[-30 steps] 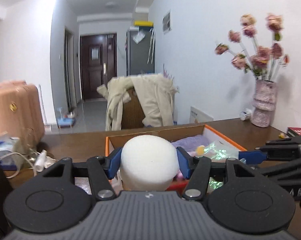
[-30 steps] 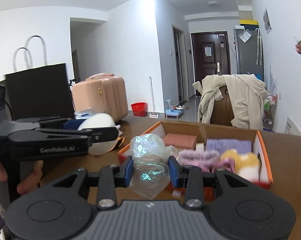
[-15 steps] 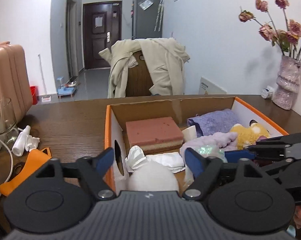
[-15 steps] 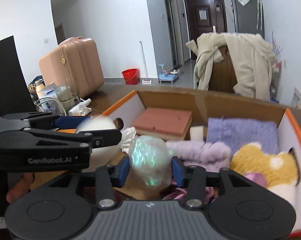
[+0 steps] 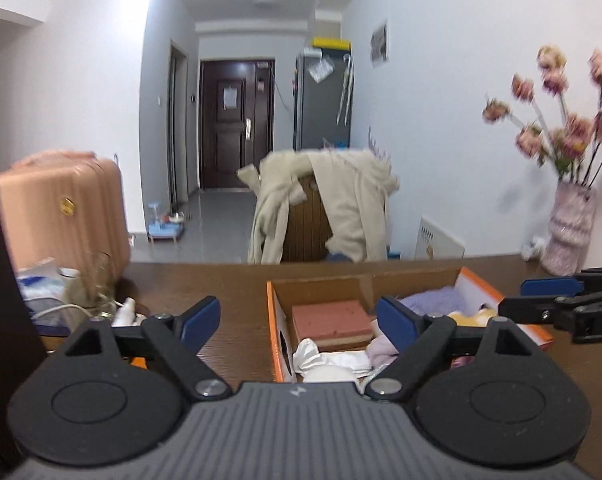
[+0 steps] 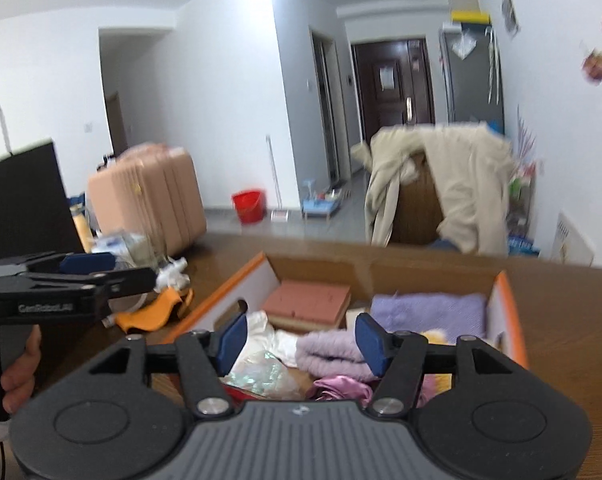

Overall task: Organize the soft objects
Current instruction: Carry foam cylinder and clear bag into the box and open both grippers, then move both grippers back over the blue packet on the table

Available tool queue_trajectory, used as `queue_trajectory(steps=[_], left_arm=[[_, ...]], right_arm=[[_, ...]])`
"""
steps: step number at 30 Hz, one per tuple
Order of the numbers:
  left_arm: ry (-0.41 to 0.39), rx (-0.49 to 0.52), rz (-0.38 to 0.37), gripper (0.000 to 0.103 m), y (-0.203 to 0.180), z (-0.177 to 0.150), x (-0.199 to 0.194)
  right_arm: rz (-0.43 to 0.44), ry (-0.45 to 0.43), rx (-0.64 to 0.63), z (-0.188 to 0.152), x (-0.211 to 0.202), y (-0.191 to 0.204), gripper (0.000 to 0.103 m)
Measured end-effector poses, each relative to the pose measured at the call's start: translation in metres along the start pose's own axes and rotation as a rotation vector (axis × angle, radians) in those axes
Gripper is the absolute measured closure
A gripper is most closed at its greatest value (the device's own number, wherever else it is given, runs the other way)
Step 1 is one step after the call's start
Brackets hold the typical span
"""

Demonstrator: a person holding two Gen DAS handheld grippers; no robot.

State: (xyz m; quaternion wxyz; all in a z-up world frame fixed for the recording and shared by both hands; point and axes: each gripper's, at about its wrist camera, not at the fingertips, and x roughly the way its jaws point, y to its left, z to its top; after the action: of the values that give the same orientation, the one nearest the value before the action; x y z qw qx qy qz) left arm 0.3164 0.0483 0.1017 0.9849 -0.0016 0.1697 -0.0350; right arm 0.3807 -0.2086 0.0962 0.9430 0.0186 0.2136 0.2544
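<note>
**Both jaws open above the orange box**

Left gripper point(image 5: 299, 318) over the near left corner of the orange cardboard box point(image 5: 272, 316), jaws spread wide after just opening, nothing between the blue pads. Directly below, inside the box's near end, a white foam ball point(image 5: 328, 374) lying loose beside a crumpled white cloth point(image 5: 329, 356).

Right gripper point(image 6: 301, 340) over the box's near side, jaws likewise just opened and parted, gripping nothing. Beneath them an iridescent crinkled plastic bag point(image 6: 261, 376) resting in the box, clear of both pads.

Also in the box: a pink sponge block point(image 6: 307, 302) toward the far left, a folded purple towel point(image 6: 429, 314) at the far right, a fluffy lilac cloth point(image 6: 333, 350) in the middle, a shiny pink fabric point(image 6: 341, 390) at the near edge, a yellow plush toy point(image 5: 467, 316) partly hidden.

On the brown surface point(image 5: 237, 292) left of the box, an orange cloth point(image 6: 155, 312). Vase of pink flowers point(image 5: 571, 232) at the far right. A hand point(image 6: 19, 376) on the left gripper's handle.
</note>
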Motion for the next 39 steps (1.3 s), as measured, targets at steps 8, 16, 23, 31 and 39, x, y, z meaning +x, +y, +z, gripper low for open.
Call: queue_trajectory(steps=[8,16,23,31,39], left_arm=[[-0.059,-0.002,-0.044,0.006,-0.043,-0.032,-0.104],[-0.038,-0.015,-0.084,0.002,-0.073,-0.073,-0.156],[0.021,-0.025,-0.088,0.002,-0.08,-0.107,-0.17],[0.055,-0.012,-0.109,0.002,-0.084,-0.12,-0.166],[0.096,-0.019,-0.111,0.002,-0.08,-0.119,-0.144]], right_arm=[[0.0,-0.114,-0.036,-0.02,-0.105,0.02,0.031],[-0.011,-0.115,-0.038,-0.074,-0.167,0.037,0.026],[-0.009,-0.05,0.009,-0.12,-0.187,0.043,0.025],[-0.024,-0.013,0.048,-0.156,-0.193,0.054,0.025],[-0.02,0.023,0.069,-0.16,-0.179,0.051,0.026]])
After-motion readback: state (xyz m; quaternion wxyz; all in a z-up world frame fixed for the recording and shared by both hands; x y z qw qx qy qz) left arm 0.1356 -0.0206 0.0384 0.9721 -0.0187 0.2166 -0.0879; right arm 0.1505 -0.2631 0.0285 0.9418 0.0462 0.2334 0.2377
